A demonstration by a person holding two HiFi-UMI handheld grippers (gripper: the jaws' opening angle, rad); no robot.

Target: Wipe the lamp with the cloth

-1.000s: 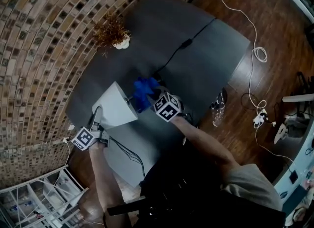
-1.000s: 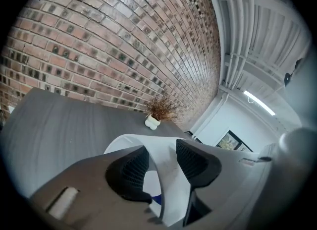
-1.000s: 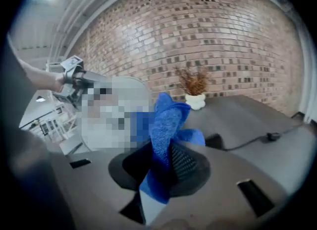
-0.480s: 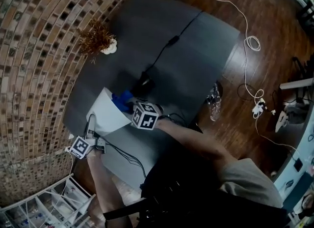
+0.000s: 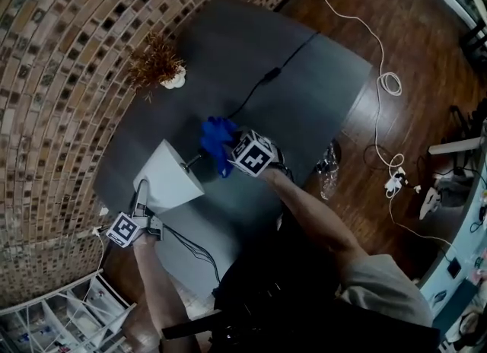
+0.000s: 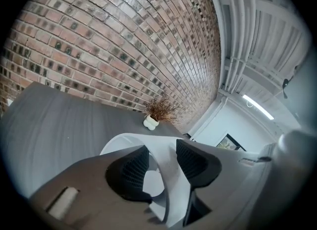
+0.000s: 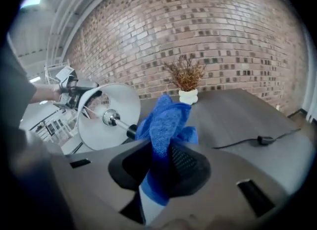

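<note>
The lamp lies tipped over the grey table (image 5: 304,77), its white shade (image 5: 167,180) pointing at the near left. My left gripper (image 5: 143,195) is shut on the shade's rim; in the left gripper view the white shade wall (image 6: 166,174) runs between the pads of that gripper (image 6: 161,162). My right gripper (image 5: 228,154) is shut on a blue cloth (image 5: 217,142), held just right of the shade beside the lamp's stem (image 5: 194,163). In the right gripper view the cloth (image 7: 166,120) sticks up out of the gripper (image 7: 166,160), with the shade (image 7: 106,112) beyond it at the left.
A dried plant in a white vase (image 5: 160,66) stands at the table's far left near the brick wall. A black cable with a switch (image 5: 266,77) crosses the table. On the wooden floor lie a white cable (image 5: 388,77) and a plastic bottle (image 5: 329,165). Wire shelves (image 5: 46,313) stand at the near left.
The right gripper carried the cloth left onto the shade, then drew it back right toward the stem. The left gripper kept its hold on the rim.
</note>
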